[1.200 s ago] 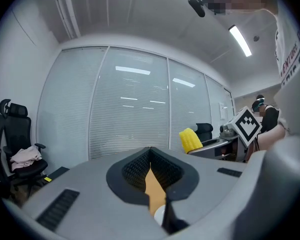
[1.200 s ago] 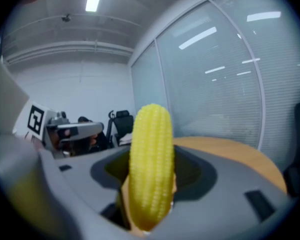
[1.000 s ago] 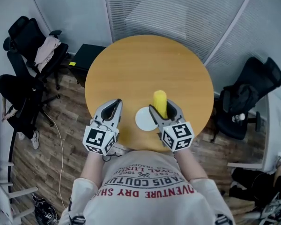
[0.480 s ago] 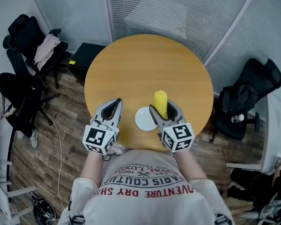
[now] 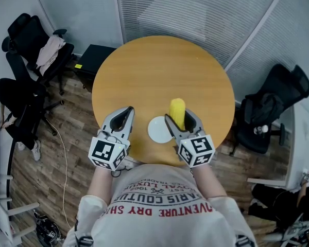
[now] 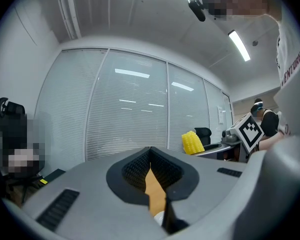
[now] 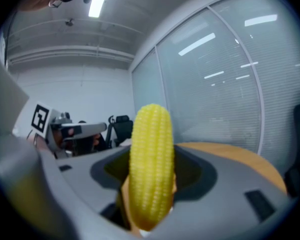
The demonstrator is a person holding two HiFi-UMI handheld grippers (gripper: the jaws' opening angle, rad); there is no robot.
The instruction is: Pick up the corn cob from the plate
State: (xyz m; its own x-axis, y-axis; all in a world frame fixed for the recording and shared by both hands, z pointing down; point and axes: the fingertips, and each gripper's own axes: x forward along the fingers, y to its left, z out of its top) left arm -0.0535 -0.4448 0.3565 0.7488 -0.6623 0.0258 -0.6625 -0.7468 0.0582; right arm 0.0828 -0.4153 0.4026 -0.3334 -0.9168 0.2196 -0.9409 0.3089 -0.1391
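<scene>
A yellow corn cob stands out of my right gripper, which is shut on it above the table, just right of a small white plate. In the right gripper view the corn cob rises upright between the jaws and fills the middle. My left gripper hovers left of the plate, shut with nothing in it. In the left gripper view its jaws meet in a narrow slit, and the corn cob shows far to the right.
The round wooden table carries only the plate. Black office chairs stand at the left and another chair at the right. A dark box sits by the table's left edge on the wooden floor.
Almost nothing has moved. Both grippers hold their places, with the corn cob still in the right one; the view has shifted very slightly.
</scene>
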